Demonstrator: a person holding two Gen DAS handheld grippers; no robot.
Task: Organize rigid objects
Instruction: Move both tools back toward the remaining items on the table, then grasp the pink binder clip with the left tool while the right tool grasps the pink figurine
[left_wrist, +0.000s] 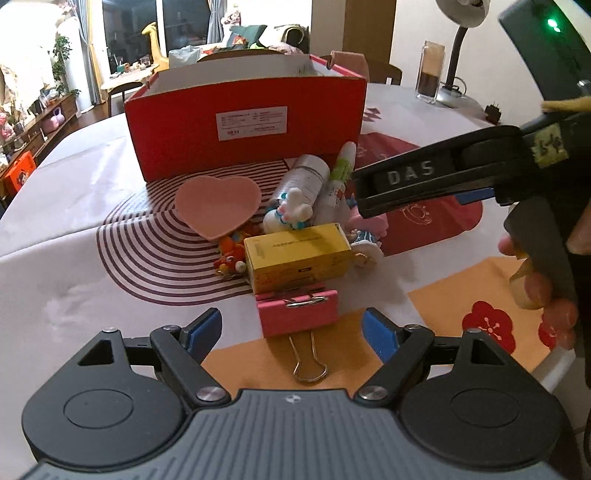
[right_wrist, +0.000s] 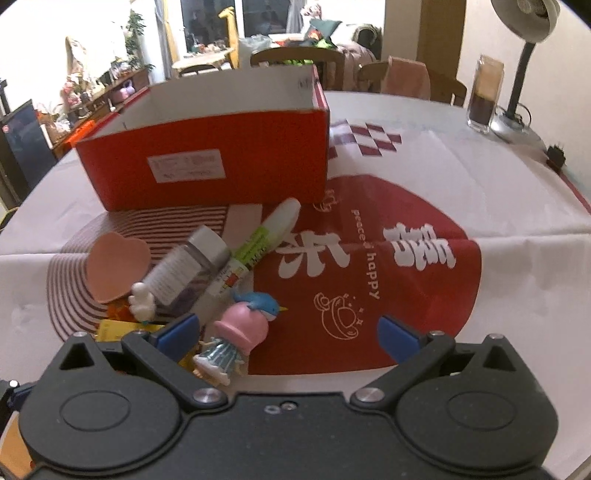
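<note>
Both grippers, left and right, hang open and empty. Nearest lies a pink clip, then a yellow box, figurines, a bottle and marker; farthest, the red box.

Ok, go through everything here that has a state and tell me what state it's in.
red box: upright, lid off
pink binder clip: on the cloth, handles folded out
silver-capped bottle: lying down, capped
marker: lying down, capped
left gripper: open, empty
right gripper: open, empty
</note>
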